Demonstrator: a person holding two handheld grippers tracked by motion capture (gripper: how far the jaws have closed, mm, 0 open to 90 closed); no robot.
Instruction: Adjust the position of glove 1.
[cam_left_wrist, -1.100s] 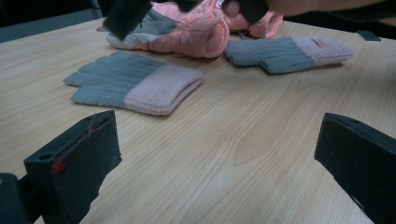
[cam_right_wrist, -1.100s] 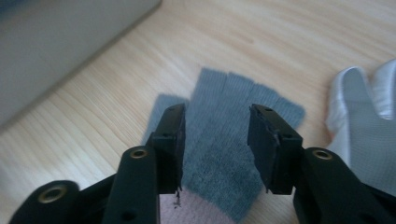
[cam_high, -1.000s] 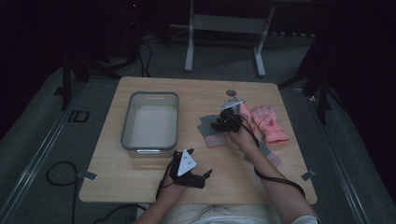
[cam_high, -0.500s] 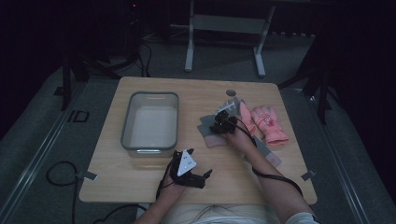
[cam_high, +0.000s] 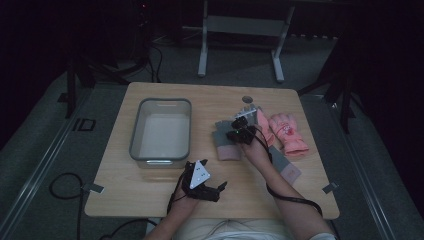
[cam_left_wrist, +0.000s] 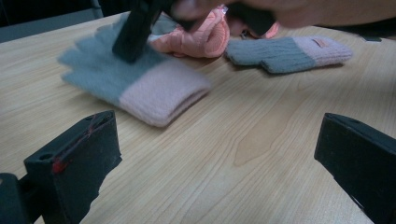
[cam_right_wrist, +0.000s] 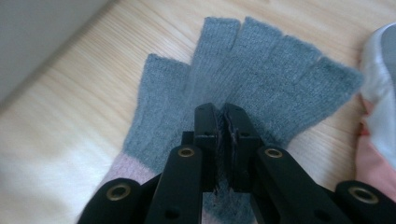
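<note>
High view: the right tool (cam_high: 239, 131) sits on the grey glove (cam_high: 226, 142) mid-surface, right of the clear bin (cam_high: 161, 131); a pink glove (cam_high: 289, 133) lies further right. The left tool (cam_high: 202, 181) rests near the surface's (cam_high: 150, 200) near edge.

Left gripper view: its own jaws stand wide apart with nothing between them; the grey glove (cam_left_wrist: 135, 79) (pink cuff toward the camera) lies beyond, a second grey glove (cam_left_wrist: 289, 52) further right.

Right gripper view: the jaws have just been closing and now pinch the grey glove's (cam_right_wrist: 261, 70) knit at the palm.
</note>
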